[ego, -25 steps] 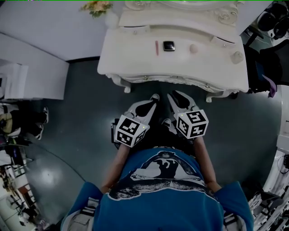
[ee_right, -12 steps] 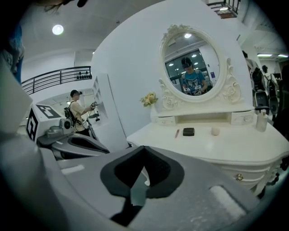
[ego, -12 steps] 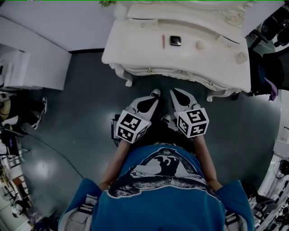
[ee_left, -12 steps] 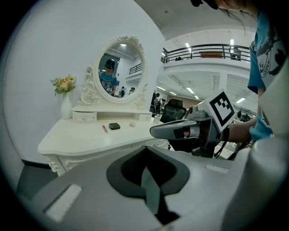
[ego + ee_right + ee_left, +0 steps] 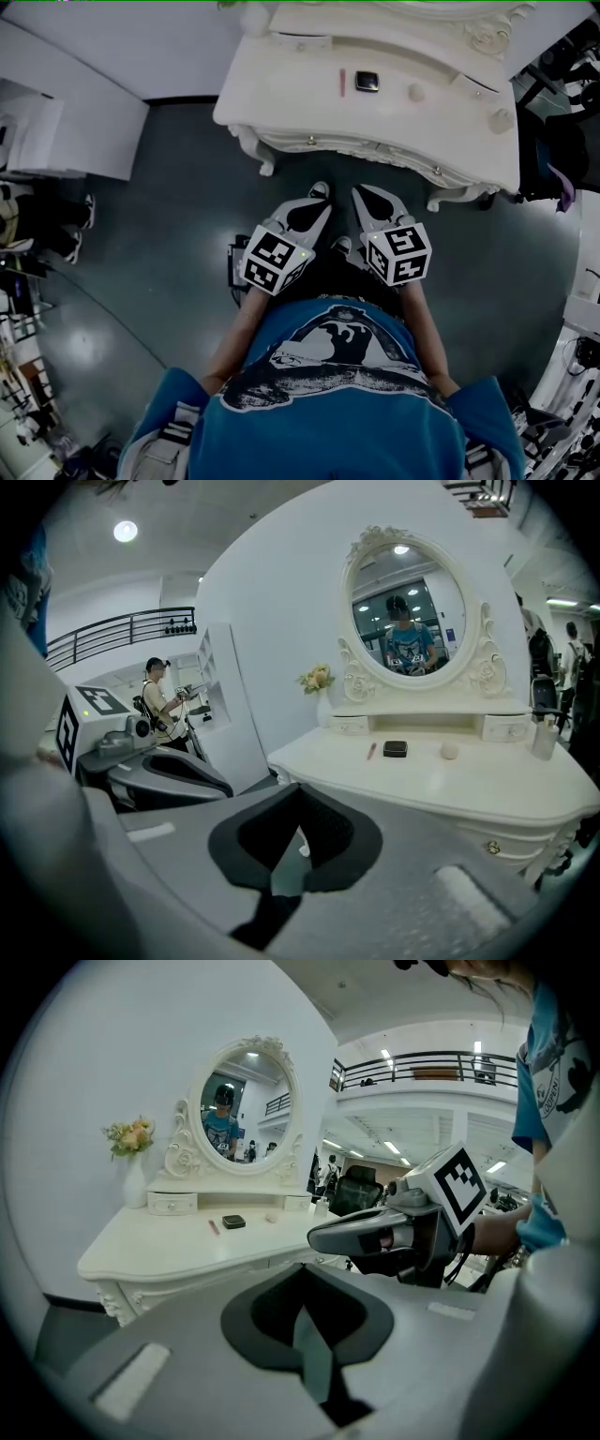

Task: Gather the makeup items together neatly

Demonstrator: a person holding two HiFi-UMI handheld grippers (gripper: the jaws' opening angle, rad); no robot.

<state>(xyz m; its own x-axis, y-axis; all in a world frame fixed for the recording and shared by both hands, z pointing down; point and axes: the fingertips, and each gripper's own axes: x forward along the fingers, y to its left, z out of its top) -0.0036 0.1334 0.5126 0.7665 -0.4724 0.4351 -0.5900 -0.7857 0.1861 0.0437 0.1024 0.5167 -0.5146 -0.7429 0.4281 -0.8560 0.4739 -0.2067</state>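
Three makeup items lie apart on the white dressing table [image 5: 281, 103]: a pink stick [image 5: 343, 81], a black compact [image 5: 367, 82] and a pale round puff [image 5: 415, 92]. The right gripper view shows the same stick [image 5: 371, 751], compact [image 5: 395, 749] and puff [image 5: 450, 751]. My left gripper [image 5: 321, 191] and right gripper [image 5: 360, 193] hover side by side over the dark floor, short of the table's front edge. Both point at the table, and both are shut and hold nothing. In the left gripper view its jaws [image 5: 305, 1274] meet in a line, and so do the right ones [image 5: 300, 794].
A small bottle [image 5: 501, 119] stands at the table's right end, and a vase of flowers [image 5: 131, 1162] at its back left beside an oval mirror [image 5: 246, 1110]. A white cabinet [image 5: 56, 122] stands to the left. Dark equipment [image 5: 562, 141] crowds the right side.
Both grippers have edged a little toward the table, and the right one has rolled slightly. The table now sits a bit higher in the head view.
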